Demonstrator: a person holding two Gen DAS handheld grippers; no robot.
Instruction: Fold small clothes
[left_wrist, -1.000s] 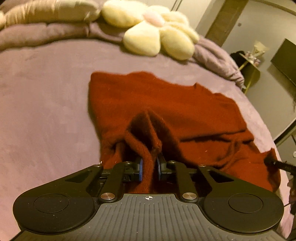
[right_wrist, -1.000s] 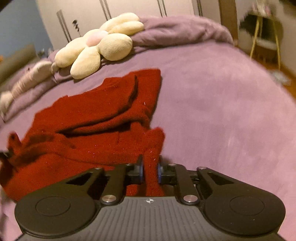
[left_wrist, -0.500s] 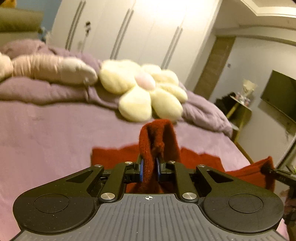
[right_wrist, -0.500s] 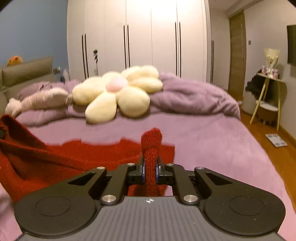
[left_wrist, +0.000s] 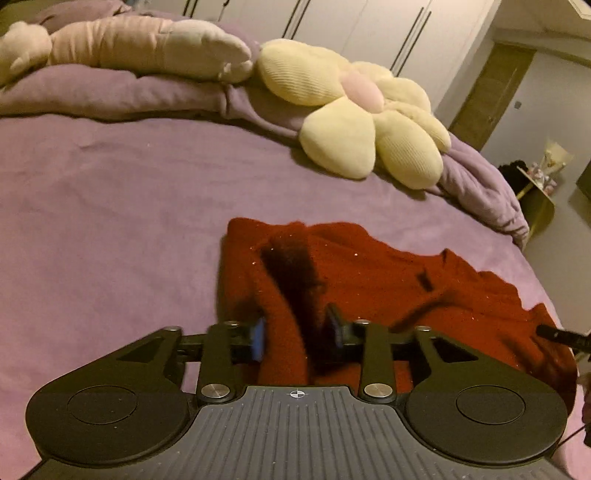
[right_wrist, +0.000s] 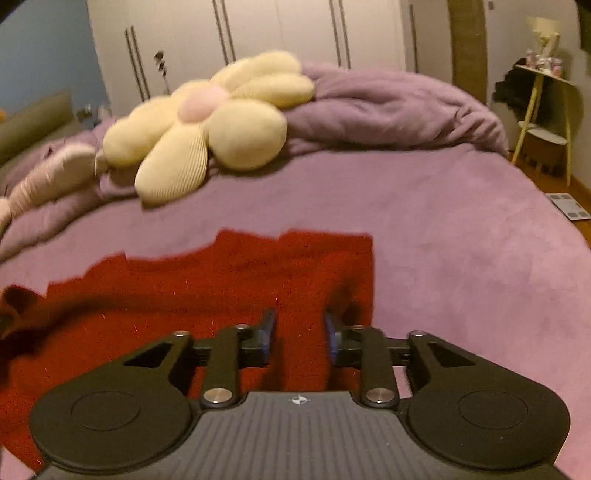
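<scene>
Dark red sweater (left_wrist: 369, 273), purple bedspread (left_wrist: 110, 221), cream, seemingly ribbed flower cushion (left_wrist: 354, 122).

Sweater (left_wrist: 369, 280) lies spread on the bed (left_wrist: 110, 221), right in front of both cameras, with the left hand-held gripper (left_wrist: 295, 339) over its left end and the right hand-held gripper (right_wrist: 300, 339) over its right end, jaws opening, cloth between them. Behind it, across a bare stretch of bed, the flower cushion (left_wrist: 354, 110) rests against the rumpled duvet (right_wrist: 388, 107) along the head, and a plush toy (left_wrist: 140, 48) lies on the duvet left of the cushion. Off the bed's right side stands a side table (right_wrist: 546, 110), wardrobe (right_wrist: 295, 33) at the back.
</scene>
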